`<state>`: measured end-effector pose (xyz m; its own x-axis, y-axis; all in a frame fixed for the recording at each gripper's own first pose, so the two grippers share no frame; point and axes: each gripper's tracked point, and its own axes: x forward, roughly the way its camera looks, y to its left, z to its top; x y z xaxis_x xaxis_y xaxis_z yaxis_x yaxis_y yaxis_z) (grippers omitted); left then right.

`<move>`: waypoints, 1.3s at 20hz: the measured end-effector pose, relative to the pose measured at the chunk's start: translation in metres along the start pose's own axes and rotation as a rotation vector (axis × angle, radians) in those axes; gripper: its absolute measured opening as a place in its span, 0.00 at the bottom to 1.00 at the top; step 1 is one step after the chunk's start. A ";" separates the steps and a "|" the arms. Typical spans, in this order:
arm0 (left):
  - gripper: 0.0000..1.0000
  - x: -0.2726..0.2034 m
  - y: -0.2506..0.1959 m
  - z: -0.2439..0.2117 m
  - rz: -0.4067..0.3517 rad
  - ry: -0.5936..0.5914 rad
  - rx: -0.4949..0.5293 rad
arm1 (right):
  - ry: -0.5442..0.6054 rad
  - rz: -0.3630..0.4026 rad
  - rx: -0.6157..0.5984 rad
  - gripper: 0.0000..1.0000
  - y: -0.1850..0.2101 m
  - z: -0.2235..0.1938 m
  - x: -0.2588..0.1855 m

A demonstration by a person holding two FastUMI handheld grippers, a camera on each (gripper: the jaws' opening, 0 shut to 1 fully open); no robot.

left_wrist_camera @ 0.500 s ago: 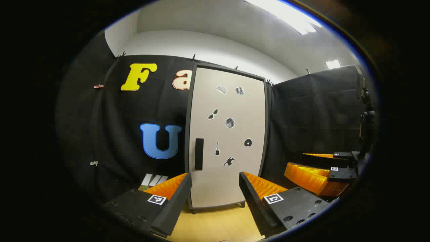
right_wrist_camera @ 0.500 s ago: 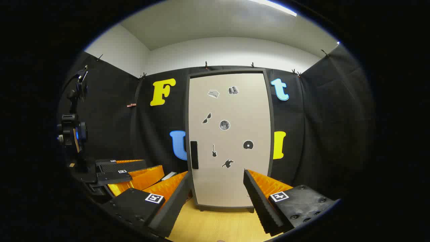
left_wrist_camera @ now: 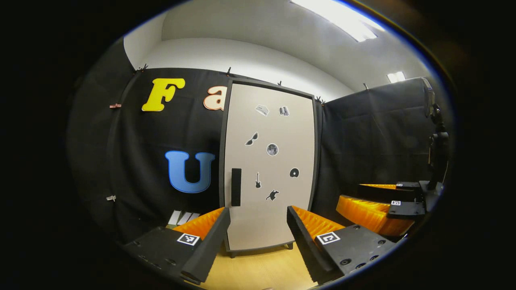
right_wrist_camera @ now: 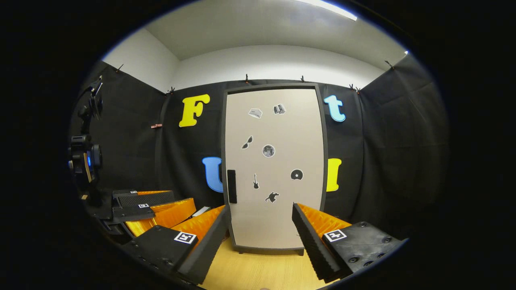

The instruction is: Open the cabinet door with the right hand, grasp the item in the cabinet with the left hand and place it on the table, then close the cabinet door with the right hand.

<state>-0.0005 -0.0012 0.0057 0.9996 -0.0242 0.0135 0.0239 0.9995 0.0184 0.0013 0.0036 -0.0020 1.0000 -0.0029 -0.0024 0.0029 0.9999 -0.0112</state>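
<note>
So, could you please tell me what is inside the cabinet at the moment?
That cannot be seen: the cabinet door is fully shut, covering the inside. Visible are the stickers and dark handle on its front, and the wooden table beneath.

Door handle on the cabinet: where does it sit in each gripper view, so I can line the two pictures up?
Left gripper view: the door handle is a dark vertical bar at the door's lower left edge, just left of centre.
Right gripper view: the door handle sits at the same edge, left of centre.
Shared landmark: the guitar sticker just right of it.
</note>
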 end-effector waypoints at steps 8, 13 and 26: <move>0.89 -0.006 -0.003 -0.005 -0.028 0.010 0.014 | 0.011 0.001 -0.005 0.99 0.008 -0.004 0.002; 0.90 -0.009 -0.003 -0.004 -0.041 0.005 0.003 | 0.000 -0.008 -0.001 0.99 0.015 -0.002 0.001; 0.93 -0.030 0.014 -0.001 -0.035 -0.017 0.012 | -0.025 0.026 0.003 0.99 0.051 -0.004 0.031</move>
<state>-0.0302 0.0137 0.0045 0.9978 -0.0595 0.0298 0.0585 0.9978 0.0310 0.0322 0.0544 -0.0069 0.9995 0.0233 0.0227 -0.0231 0.9997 -0.0086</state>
